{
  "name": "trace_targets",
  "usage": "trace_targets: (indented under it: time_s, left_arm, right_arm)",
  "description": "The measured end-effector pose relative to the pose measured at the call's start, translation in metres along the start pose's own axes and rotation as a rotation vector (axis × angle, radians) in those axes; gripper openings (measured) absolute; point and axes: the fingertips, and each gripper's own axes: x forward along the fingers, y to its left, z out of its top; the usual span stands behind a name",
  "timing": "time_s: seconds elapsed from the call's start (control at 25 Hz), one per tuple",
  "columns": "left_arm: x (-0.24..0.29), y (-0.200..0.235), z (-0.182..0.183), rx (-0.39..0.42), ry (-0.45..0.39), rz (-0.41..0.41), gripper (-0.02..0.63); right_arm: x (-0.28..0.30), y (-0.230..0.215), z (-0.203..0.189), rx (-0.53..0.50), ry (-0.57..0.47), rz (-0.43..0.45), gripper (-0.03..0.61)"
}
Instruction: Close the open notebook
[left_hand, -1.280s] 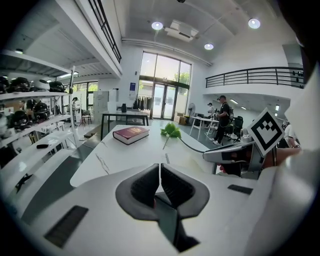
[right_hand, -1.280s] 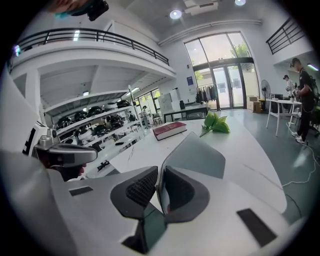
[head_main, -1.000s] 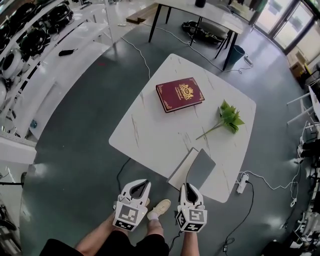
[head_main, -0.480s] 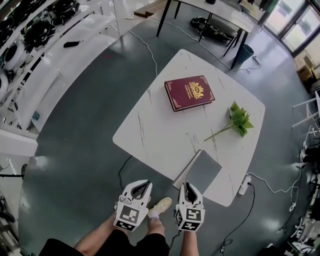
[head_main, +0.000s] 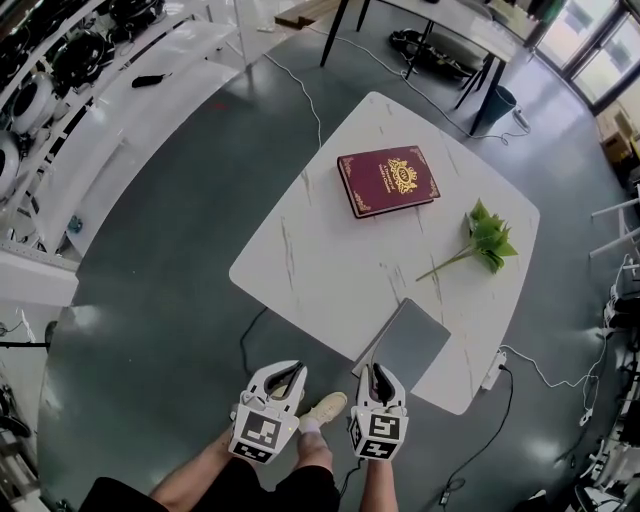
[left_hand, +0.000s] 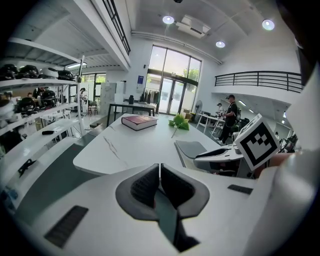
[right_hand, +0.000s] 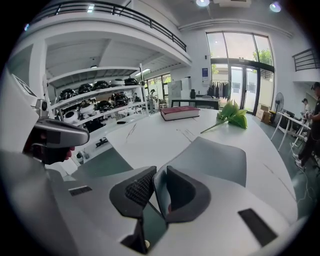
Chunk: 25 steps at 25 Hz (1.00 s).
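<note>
The notebook (head_main: 410, 343) lies at the table's near edge with its grey cover up and a pale strip along its left side; whether it is fully shut I cannot tell. It fills the view just beyond the jaws as the notebook (right_hand: 212, 159), and shows further off as the notebook (left_hand: 194, 148). My right gripper (head_main: 377, 371) hangs at its near corner. The right gripper (right_hand: 160, 171) has its jaws a little apart, having just been opening, with nothing between them. My left gripper (head_main: 285, 371) is over the floor left of it; the left gripper (left_hand: 160, 167) has its pads together, empty.
A dark red book (head_main: 388, 180) lies at the far side of the white marble table (head_main: 310, 260). A green leafy sprig (head_main: 480, 243) rests at the right. White shelves (head_main: 60, 150) with gear line the left. Cables and a power strip (head_main: 491, 371) lie on the floor.
The head view has drifted, so the table sits further right and up in the picture. Both grippers stay just off the table's near edge, slightly lower.
</note>
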Motion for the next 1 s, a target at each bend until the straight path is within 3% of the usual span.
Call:
trace_targets:
  time_s: [0.72,0.8,0.88,1.0]
  left_arm:
    - [-0.002,0.007,-0.018,-0.019,0.017,0.021,0.031]
    - [-0.003,0.007,-0.018,-0.018,0.018,0.018,0.031]
    - [-0.003,0.007,-0.018,-0.014,0.019,0.017,0.031]
    - [-0.003,0.008,-0.018,-0.012,0.018,0.021,0.031]
  right_arm:
    - [0.013,0.009,-0.011,-0.046,0.026,0.023,0.109]
    - [0.013,0.012,-0.011,-0.034,0.020,0.050,0.137]
    - [0.013,0.014,-0.010,0.000,0.008,0.080,0.208]
    - [0.013,0.013,-0.009,0.038,0.002,0.100,0.235]
